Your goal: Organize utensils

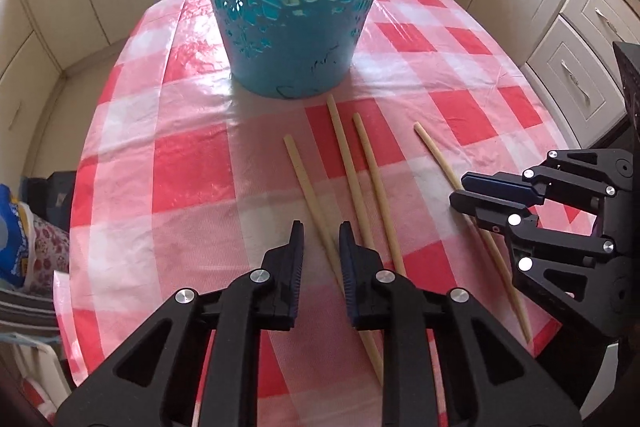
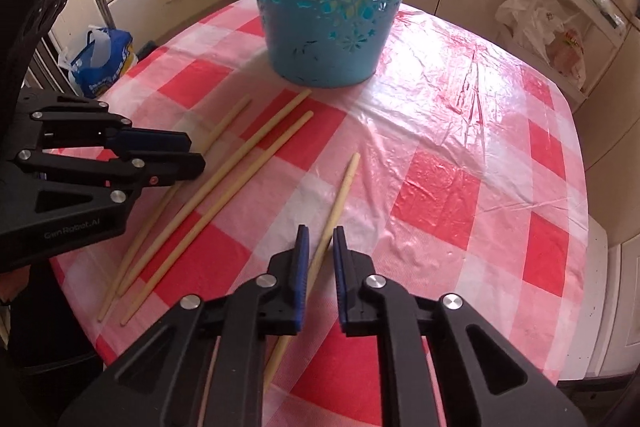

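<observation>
Four pale wooden chopsticks lie on the red-and-white checked plastic tablecloth (image 1: 192,167), near the perforated teal plastic basket (image 1: 288,7) at the far side. The left gripper (image 1: 321,239) has its jaws narrowed around the leftmost chopstick (image 1: 308,195), while the right gripper (image 2: 319,241) straddles the rightmost chopstick (image 2: 340,195); whether the pads already press, I cannot tell. This looks like the pick-up step, and next each stick likely needs a firm pinch, a lift, and tipping upright over the basket's rim.
</observation>
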The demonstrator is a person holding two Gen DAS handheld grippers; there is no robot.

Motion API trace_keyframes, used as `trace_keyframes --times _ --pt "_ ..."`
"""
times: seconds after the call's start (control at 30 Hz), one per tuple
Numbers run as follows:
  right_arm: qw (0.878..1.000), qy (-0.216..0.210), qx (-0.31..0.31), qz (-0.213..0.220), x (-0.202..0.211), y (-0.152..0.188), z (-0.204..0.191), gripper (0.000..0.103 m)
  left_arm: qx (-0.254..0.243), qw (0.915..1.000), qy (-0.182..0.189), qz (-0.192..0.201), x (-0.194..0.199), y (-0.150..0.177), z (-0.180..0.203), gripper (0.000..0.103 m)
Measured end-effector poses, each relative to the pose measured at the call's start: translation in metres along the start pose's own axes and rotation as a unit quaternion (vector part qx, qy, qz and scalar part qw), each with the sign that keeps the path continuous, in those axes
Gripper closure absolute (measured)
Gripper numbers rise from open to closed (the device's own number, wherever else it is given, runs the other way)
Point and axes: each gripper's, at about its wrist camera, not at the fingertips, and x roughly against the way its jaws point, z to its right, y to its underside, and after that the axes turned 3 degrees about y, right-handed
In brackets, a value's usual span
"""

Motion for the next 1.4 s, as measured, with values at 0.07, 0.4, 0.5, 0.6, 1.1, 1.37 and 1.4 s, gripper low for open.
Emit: trace_keyframes --times 0.07,0.4,0.5,0.6,1.1,1.37,1.4 --pt "1.000 -0.006 -0.002 -0.002 0.000 0.001 0.001 0.094 -0.021 0.9996 -0.021 0.005 -0.001 0.003 0.007 0.086" --pt "0.972 -0.095 -0.180 0.118 0.020 0.039 0.028 0.098 0.005 0.9863 0.004 0.165 0.055 0.005 -0.004 0.098" --pt "0.946 -0.122 -0.243 0.175 0.027 0.048 0.042 0.098 0.018 0.9612 0.024 0.274 0.102 0.003 -0.020 0.098" --pt "0.928 -0.130 -0.264 0.230 0.041 0.047 0.045 0.098 0.016 0.9393 0.017 0.342 0.133 -0.009 -0.027 0.098" --pt "0.893 -0.098 -0.253 0.359 0.102 0.022 0.043 0.097 0.070 0.8465 -0.036 0.527 0.169 -0.148 -0.032 0.098" --pt "0.889 -0.095 -0.260 0.365 0.098 0.021 0.055 0.097 0.093 0.8725 -0.043 0.478 0.114 -0.154 -0.039 0.098" --pt "0.888 -0.095 -0.261 0.366 0.097 0.021 0.055 0.097 0.085 0.8757 -0.048 0.473 0.109 -0.151 -0.037 0.098"
